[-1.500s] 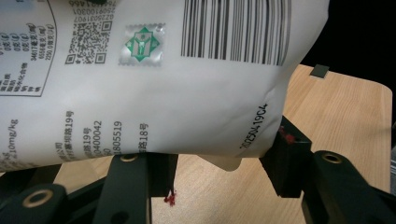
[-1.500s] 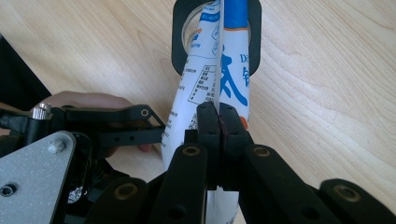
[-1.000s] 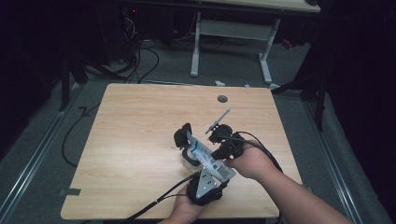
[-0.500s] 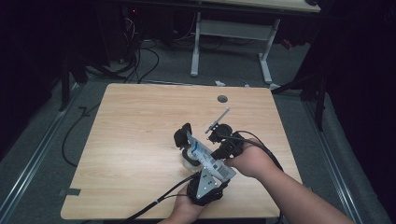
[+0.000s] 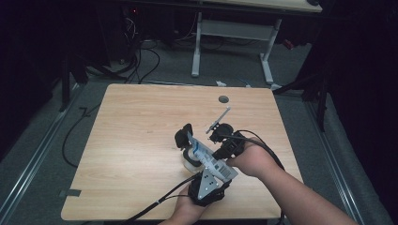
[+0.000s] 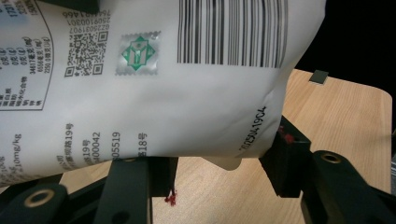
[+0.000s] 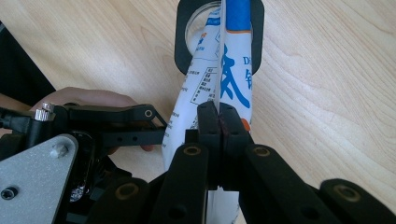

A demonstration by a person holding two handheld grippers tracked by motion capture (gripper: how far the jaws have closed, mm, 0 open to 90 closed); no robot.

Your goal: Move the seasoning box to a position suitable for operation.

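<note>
A white pouch [image 5: 209, 157] with blue print and a barcode hangs over the table between both grippers. My left gripper [image 5: 192, 140] comes up from the near edge, its black jaws closed on the pouch's far end. In the left gripper view the pouch [image 6: 163, 93] lies across the jaws of that gripper [image 6: 219, 163]. My right gripper [image 7: 218, 114] is shut on the pouch's thin side seam [image 7: 219, 74]. Beyond it the left gripper [image 7: 217, 32] flanks the pouch end above a clear round glass [image 7: 196, 23]. The same glass [image 5: 189, 160] stands on the table under the pouch.
The wooden table [image 5: 141, 117] has a round cable hole [image 5: 224, 99] near its far edge. A thin grey rod [image 5: 218, 119] sticks out past the right gripper [image 5: 213, 147]. Cables trail off the near edge, and desk legs [image 5: 196, 47] stand on the floor behind.
</note>
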